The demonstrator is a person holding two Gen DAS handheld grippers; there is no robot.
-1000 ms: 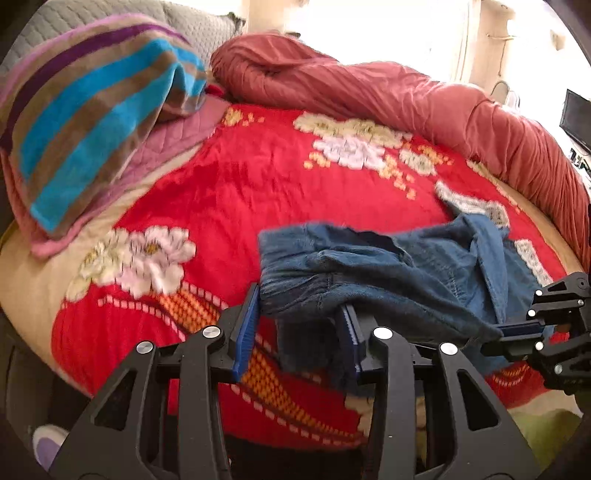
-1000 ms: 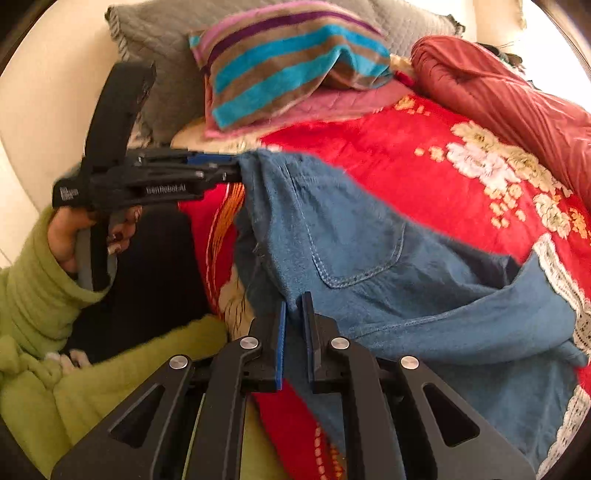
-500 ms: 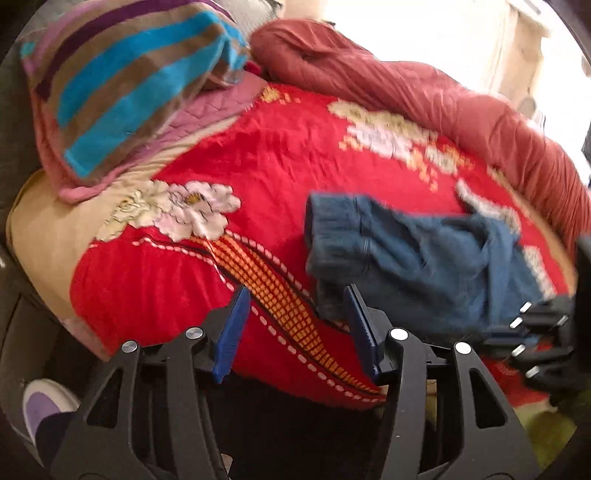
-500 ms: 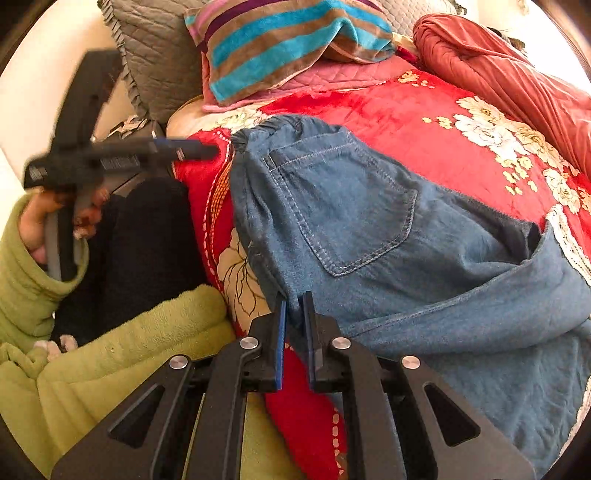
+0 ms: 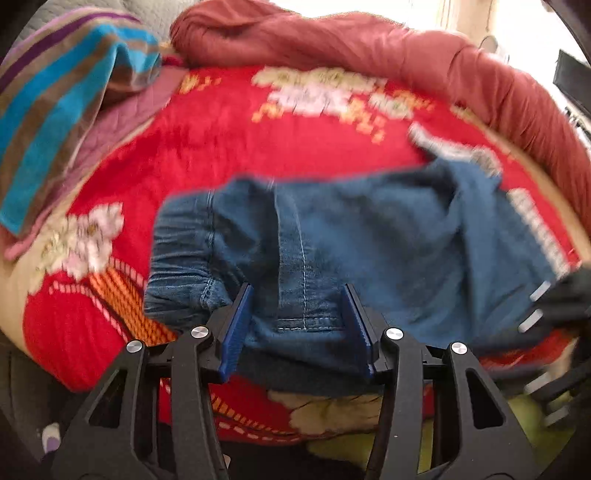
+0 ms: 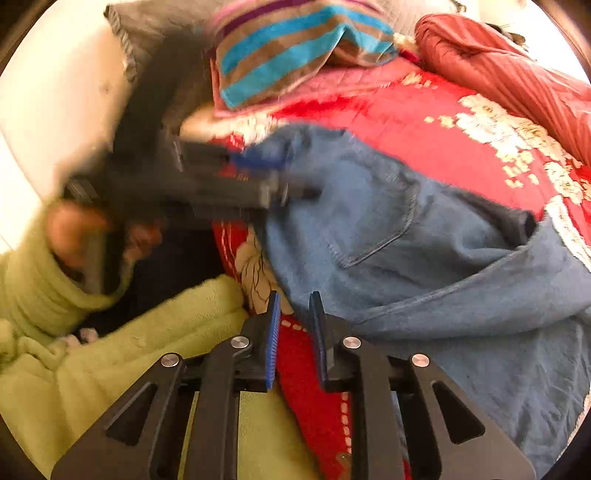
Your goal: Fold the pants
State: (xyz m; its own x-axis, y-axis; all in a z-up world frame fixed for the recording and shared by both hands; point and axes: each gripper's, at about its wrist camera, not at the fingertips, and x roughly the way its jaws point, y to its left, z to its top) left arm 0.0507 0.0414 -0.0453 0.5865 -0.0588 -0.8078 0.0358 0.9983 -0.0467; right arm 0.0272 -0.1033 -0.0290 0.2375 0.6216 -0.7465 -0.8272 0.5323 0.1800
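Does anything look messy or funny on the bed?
Yes. The blue jeans lie crumpled on the red flowery blanket, one part flopped over another, and their near edge hangs off the bed's side. Nothing looks torn or spilled.

bed covered by bright red plush blanket with white and pink flowers [image 5: 229, 140]; striped blue, brown and purple towel-covered pillow [image 5: 55, 110] at head, grey quilted pillow [image 6: 147, 33] behind it; rolled rust-red quilt [image 5: 369, 51] along far edge; strong daylight beyond, cream wall [image 6: 48, 110] at left
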